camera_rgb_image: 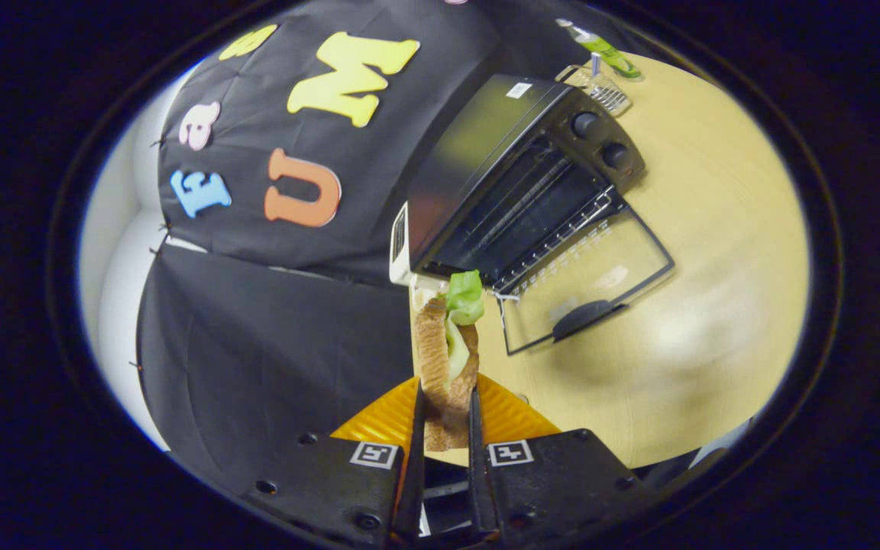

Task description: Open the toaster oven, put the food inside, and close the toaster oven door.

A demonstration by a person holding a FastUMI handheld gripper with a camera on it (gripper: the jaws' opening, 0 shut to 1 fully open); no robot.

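Note:
My gripper (pixel 446 397) is shut on a sandwich (pixel 448 359) of brown bread with green lettuce sticking out past the fingertips. Both fingers press on the bread's sides. Just beyond the sandwich stands the black toaster oven (pixel 509 168), seen tilted. Its glass door (pixel 589 279) lies folded down flat on the table, handle (pixel 585 315) at the outer edge. The wire rack (pixel 554 237) shows at the mouth of the dark cavity. Two knobs (pixel 600 141) sit on the oven's front panel.
The oven rests on a light wooden table (pixel 715 305). Behind the oven lie a small wire rack (pixel 600 88) and a green bottle (pixel 608 52). Black cloth forms the booth wall beside the oven.

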